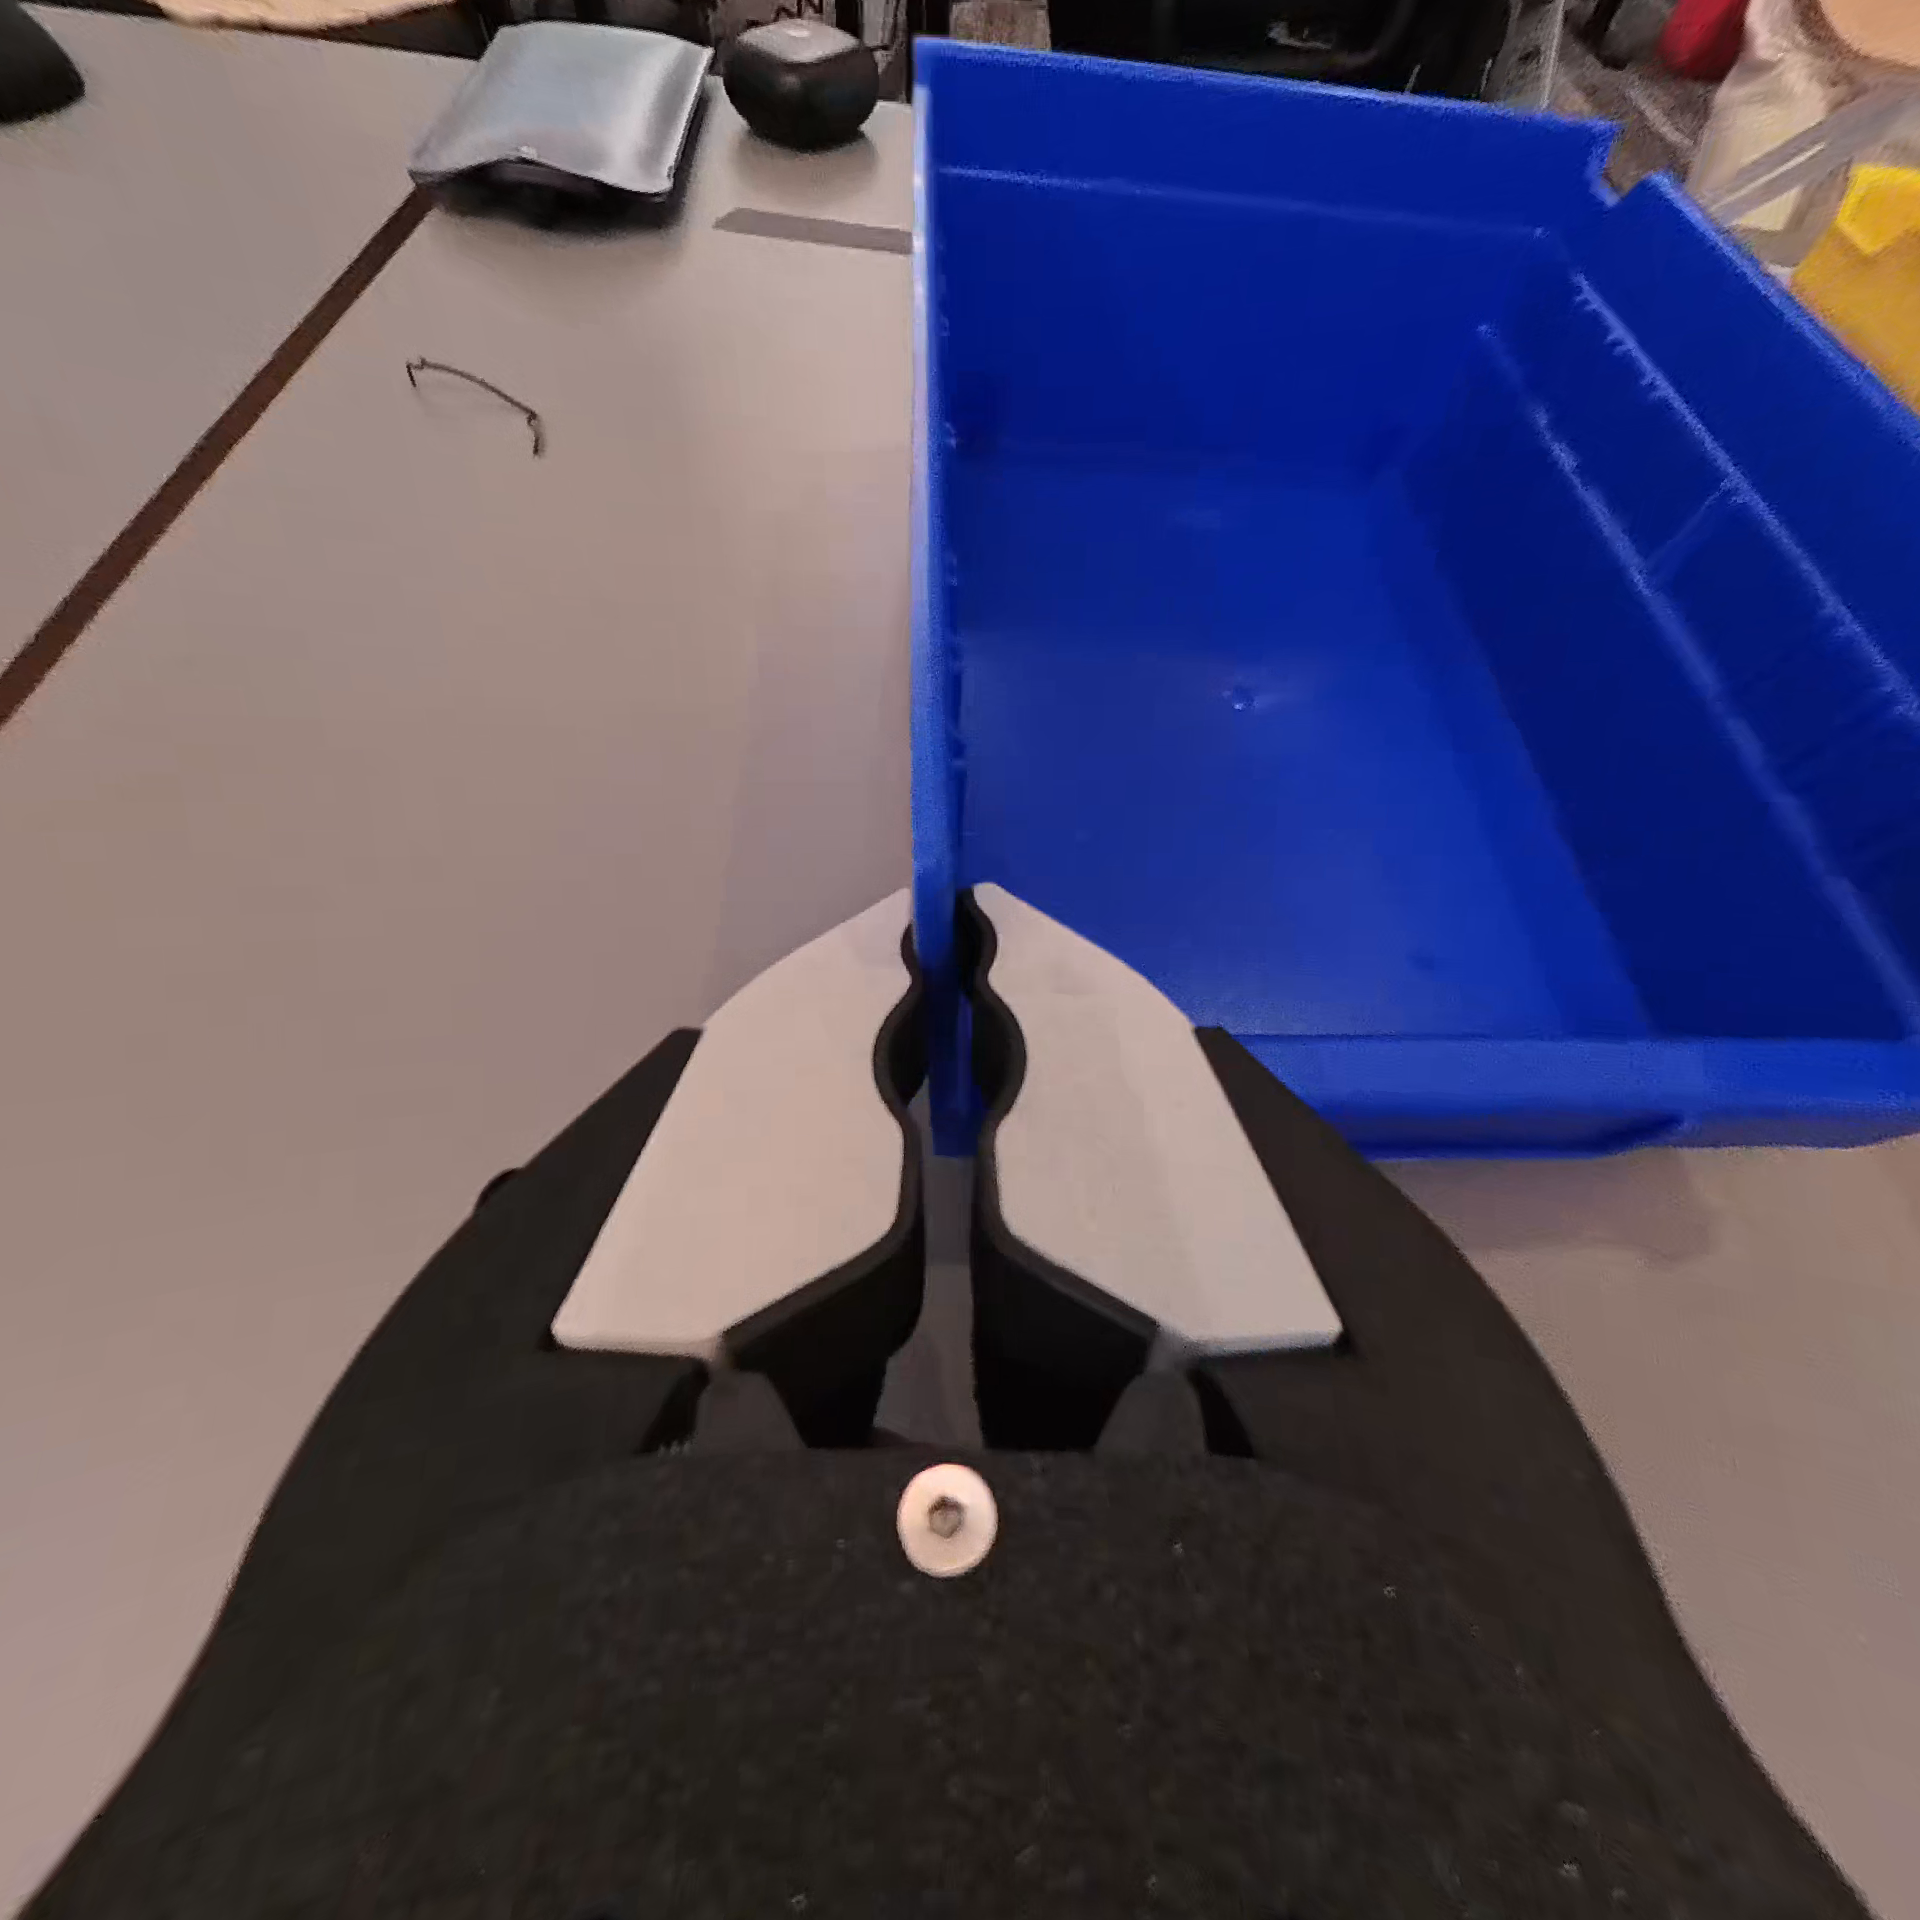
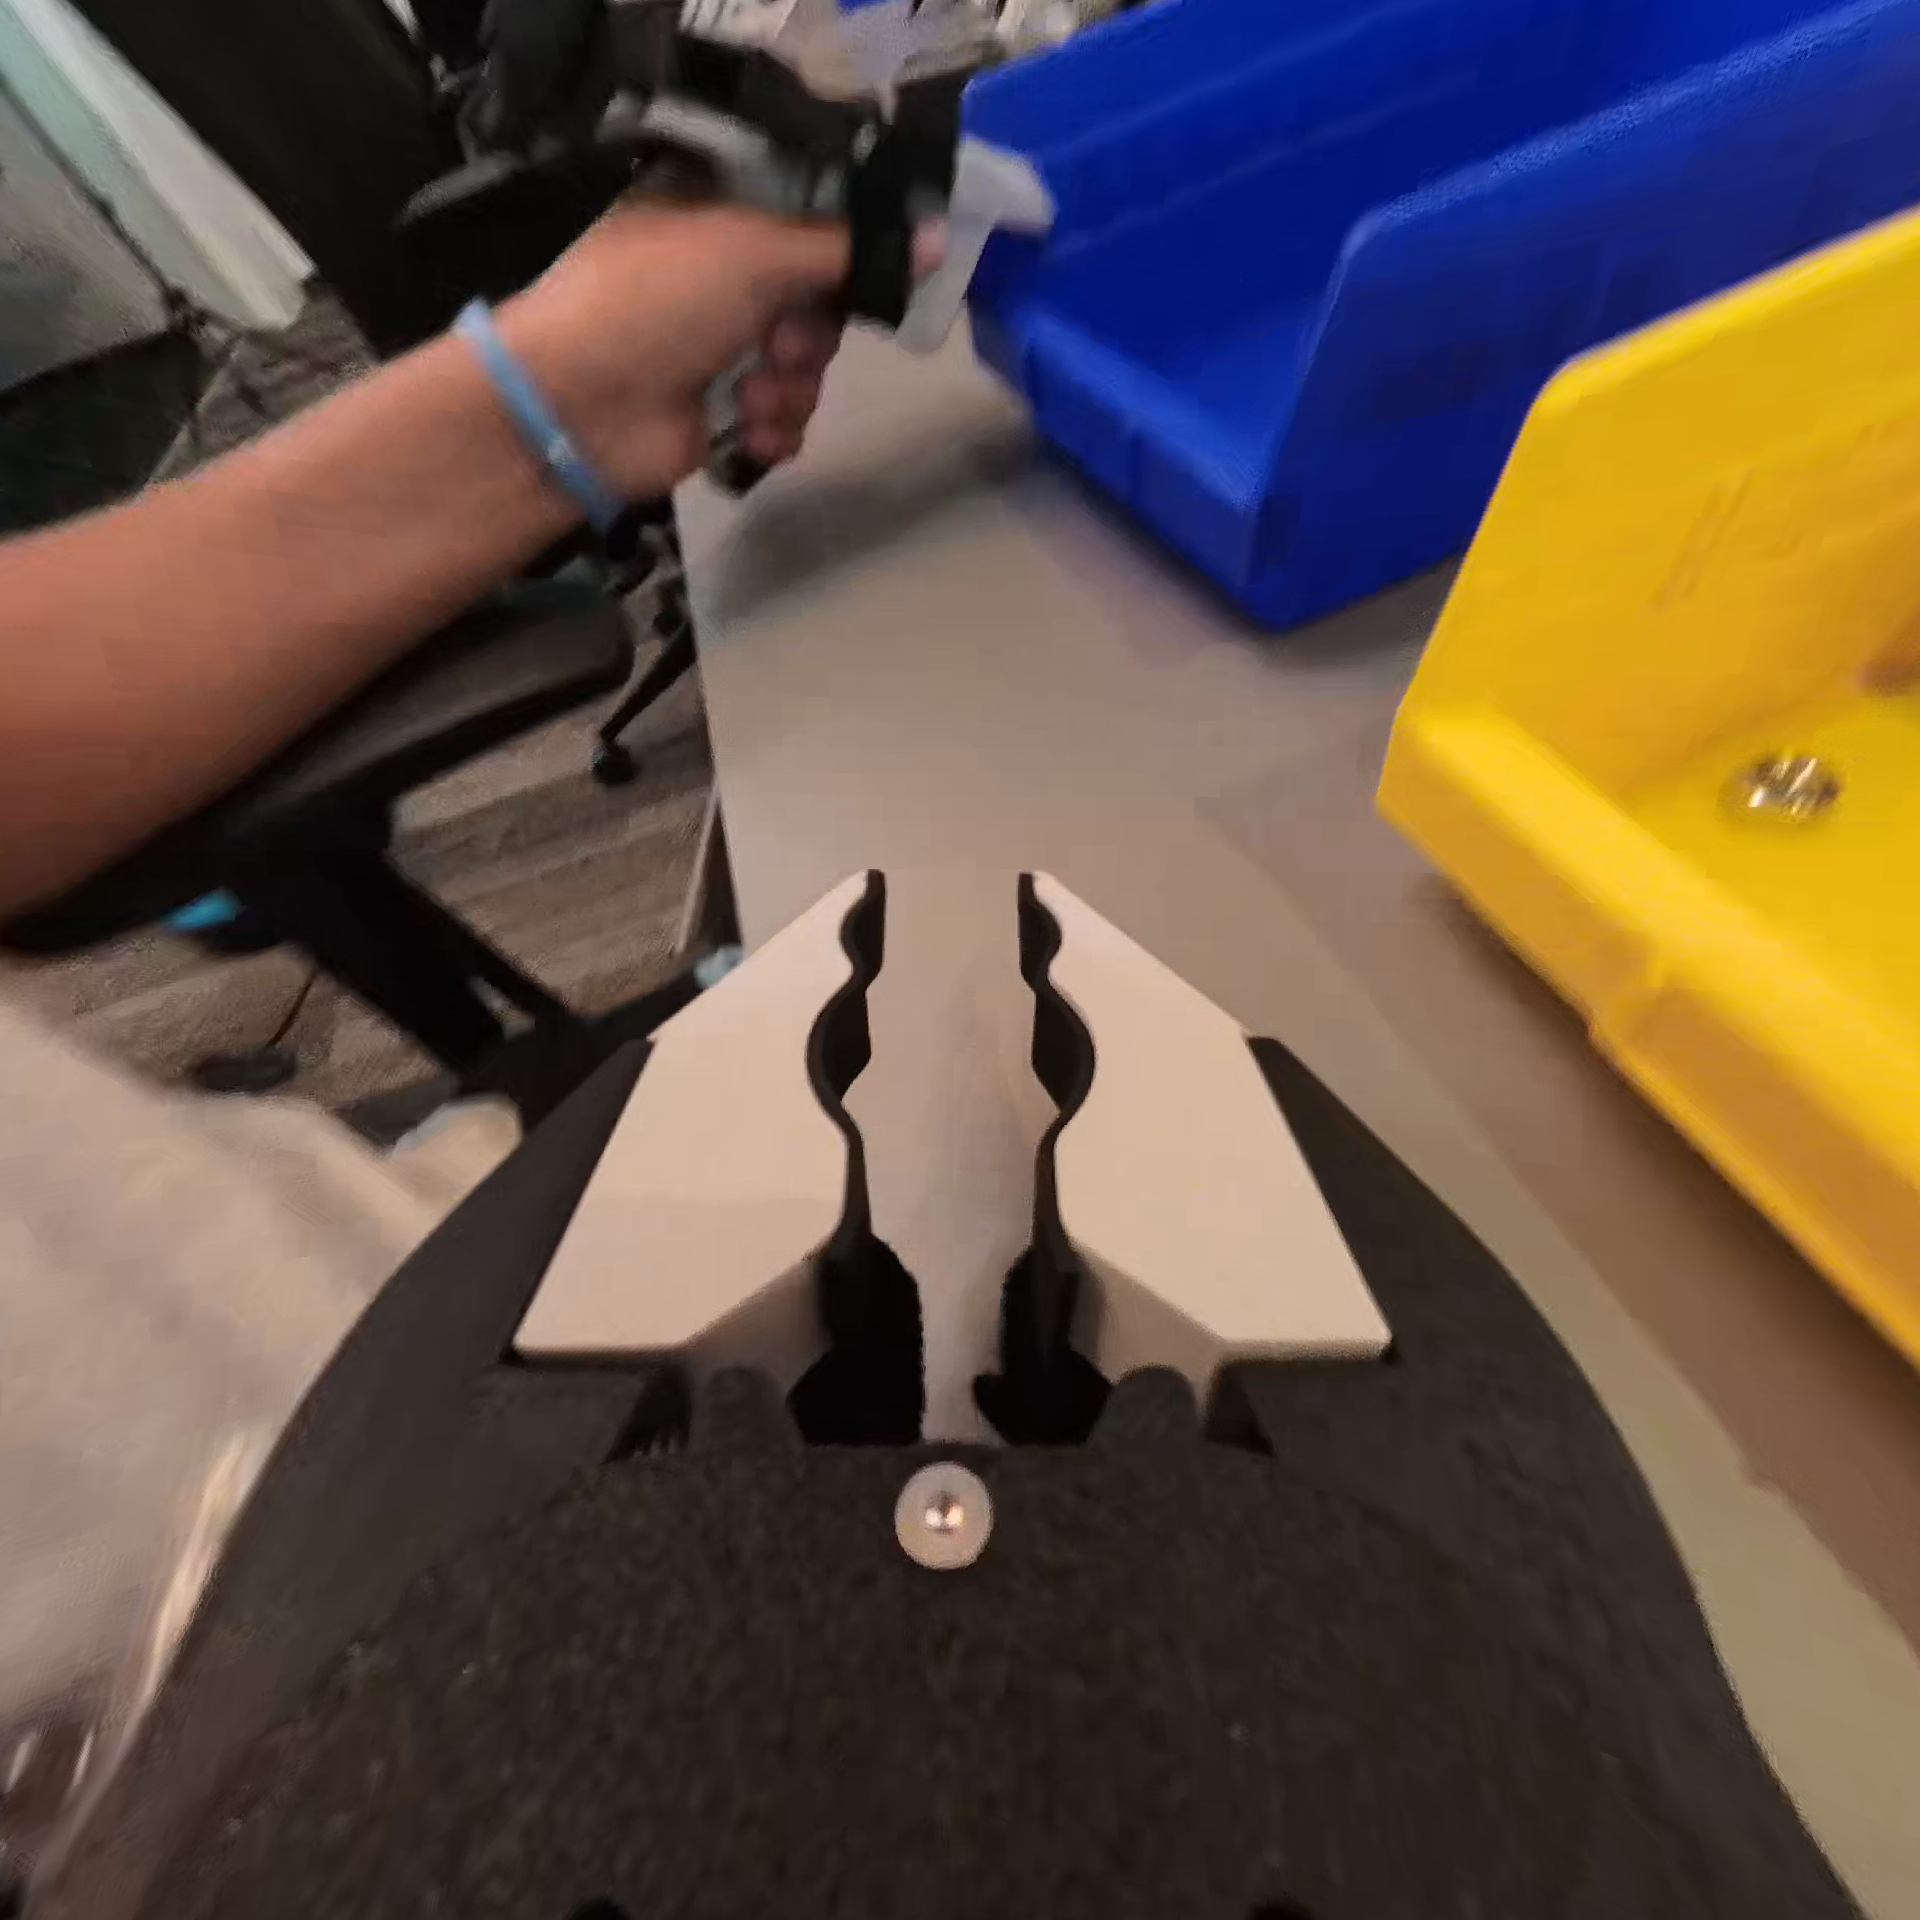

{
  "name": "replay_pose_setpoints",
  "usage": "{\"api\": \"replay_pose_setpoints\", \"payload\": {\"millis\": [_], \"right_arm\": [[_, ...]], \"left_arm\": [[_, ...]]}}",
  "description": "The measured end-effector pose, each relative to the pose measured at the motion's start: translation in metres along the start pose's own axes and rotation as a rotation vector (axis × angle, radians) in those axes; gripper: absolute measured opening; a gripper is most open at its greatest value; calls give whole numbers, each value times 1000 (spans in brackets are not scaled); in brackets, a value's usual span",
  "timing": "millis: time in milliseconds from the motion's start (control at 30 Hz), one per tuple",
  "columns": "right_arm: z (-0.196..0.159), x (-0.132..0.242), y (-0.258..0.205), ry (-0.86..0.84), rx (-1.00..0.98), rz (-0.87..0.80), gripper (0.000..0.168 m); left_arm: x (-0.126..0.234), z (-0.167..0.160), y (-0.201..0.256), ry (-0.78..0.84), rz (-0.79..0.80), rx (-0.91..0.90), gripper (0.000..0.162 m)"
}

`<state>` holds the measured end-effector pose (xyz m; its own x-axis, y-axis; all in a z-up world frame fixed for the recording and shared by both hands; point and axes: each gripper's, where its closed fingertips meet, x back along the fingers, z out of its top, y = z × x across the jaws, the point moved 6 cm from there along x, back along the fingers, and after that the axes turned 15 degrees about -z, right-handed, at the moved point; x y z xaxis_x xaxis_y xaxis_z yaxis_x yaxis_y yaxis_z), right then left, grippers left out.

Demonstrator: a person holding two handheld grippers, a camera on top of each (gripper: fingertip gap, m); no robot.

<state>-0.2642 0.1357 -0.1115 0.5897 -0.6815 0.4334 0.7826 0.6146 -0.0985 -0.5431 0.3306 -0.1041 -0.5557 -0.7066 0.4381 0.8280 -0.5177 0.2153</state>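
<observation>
My left gripper point(image 1: 943, 914) is shut on the near left wall of a blue plastic bin point(image 1: 1351, 623), one pad outside the wall and one inside. The bin's inside shows nothing in it and it stands on the grey table point(image 1: 468, 779). The right wrist view shows the same blue bin point(image 2: 1299, 312) at the top with my left gripper point(image 2: 977, 239) clamped on its rim, held by a person's hand point(image 2: 665, 343). My right gripper point(image 2: 951, 894) is open and empty above the table point(image 2: 1039, 727), left of a yellow bin point(image 2: 1662, 727).
A brass-coloured screw point(image 2: 1779, 787) lies in the yellow bin. A thin bent wire point(image 1: 478, 395) lies on the table left of the blue bin. A grey pouch point(image 1: 566, 120) and a dark round object point(image 1: 800, 78) sit at the far edge. An office chair point(image 2: 416, 727) stands beside the table. To the brass-coloured screw point(image 2: 1779, 787): right tips about 15 cm, left tips about 30 cm.
</observation>
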Motion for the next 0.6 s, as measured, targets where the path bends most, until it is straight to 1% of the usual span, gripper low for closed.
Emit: {"api": "replay_pose_setpoints", "payload": {"millis": [33, 100, 167, 233, 333, 400, 467, 500, 533, 600], "right_arm": [[12, -9, -1, 15, -9, -30, 23], [36, -29, -3, 62, -21, -118, 8], [50, -45, -3, 85, 40, -232, 8], [58, -54, 0, 100, 74, -385, 14], [56, -61, 3, 135, 95, -612, 23], [54, -69, -3, 145, 109, -665, 30], [52, -79, -7, 100, 96, -711, 29], [52, -84, -7, 87, 62, -725, 24], [53, -88, -6, 85, 1, -745, 10], [57, -90, -1, 93, -74, -772, 8]], "left_arm": [[5, -4, 4, 0, -4, 14, 3], [16, -11, 13, -10, -1, 18, 4], [25, -16, 22, -32, -10, 39, 4], [32, -21, 27, -27, 0, 56, 4], [44, -28, 31, -24, 44, 40, 3], [51, -32, 33, -27, 59, 29, 3], [55, -35, 37, -27, 56, 23, 3], [56, -36, 39, -26, 57, 20, 3], [58, -37, 40, -25, 62, 14, 3], [61, -36, 44, -4, 71, -12, 3]]}}
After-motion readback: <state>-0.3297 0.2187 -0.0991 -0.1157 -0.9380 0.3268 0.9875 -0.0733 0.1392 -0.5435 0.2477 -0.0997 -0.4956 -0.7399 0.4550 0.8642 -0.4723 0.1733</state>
